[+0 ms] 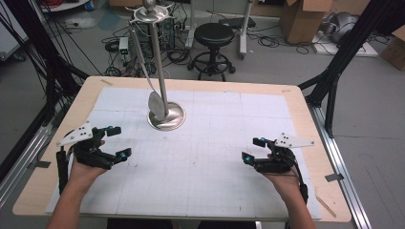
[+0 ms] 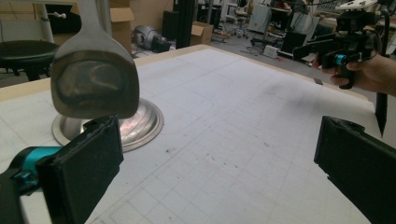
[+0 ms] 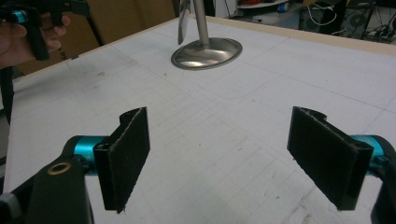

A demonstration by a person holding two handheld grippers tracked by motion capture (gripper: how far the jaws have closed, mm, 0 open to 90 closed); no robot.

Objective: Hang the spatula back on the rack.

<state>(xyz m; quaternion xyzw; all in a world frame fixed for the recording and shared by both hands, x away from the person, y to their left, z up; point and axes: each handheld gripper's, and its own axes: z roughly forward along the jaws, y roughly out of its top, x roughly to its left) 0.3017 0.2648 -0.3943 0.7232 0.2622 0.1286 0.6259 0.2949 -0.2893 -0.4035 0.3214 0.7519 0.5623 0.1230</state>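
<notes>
the left claw (image 1: 117,142) hovers spread over the desk's (image 1: 296,102) near left side, pinching nothing. the right claw (image 1: 253,149) hovers spread at the near right, also holding nothing. between and beyond them, a metal spatula (image 1: 155,106) hangs from a stand (image 1: 166,116), its blade just above the stand's round base.

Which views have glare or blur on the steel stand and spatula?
High view: sharp, soft sheen on the stand base. Left gripper view: spatula blade close, slightly soft, mirroring the room; near claw pads blurred. Right gripper view: base shows mild glare.
</notes>
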